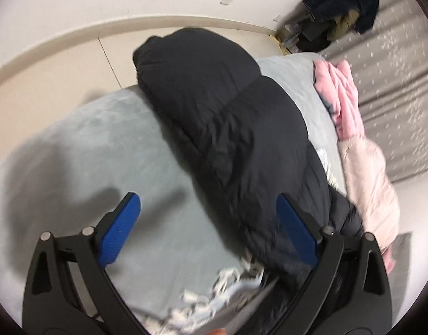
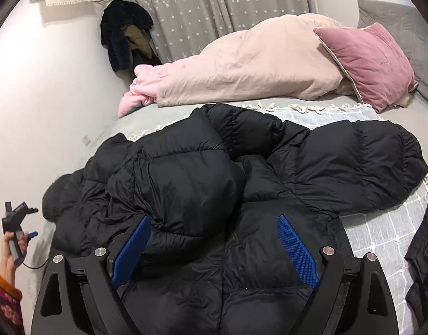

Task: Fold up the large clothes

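A large black puffer jacket (image 2: 202, 178) lies spread on the bed over a white checked blanket (image 2: 381, 231), one sleeve folded across its front and the other stretched to the right. My right gripper (image 2: 214, 223) is open and empty just above the jacket's body. My left gripper (image 1: 208, 203) is open and empty, held above the grey sheet (image 1: 88, 145) at the jacket's left edge (image 1: 228, 128). In the right wrist view the left gripper (image 2: 21, 220) shows small at the far left, held in a hand, off the jacket's side.
A beige duvet (image 2: 255, 64), a pink blanket (image 2: 141, 89) and a pink pillow (image 2: 370, 64) lie at the back of the bed. Dark clothes (image 2: 124, 33) hang by the grey star curtain (image 2: 214, 2). The white wall (image 2: 46, 97) runs along the left side.
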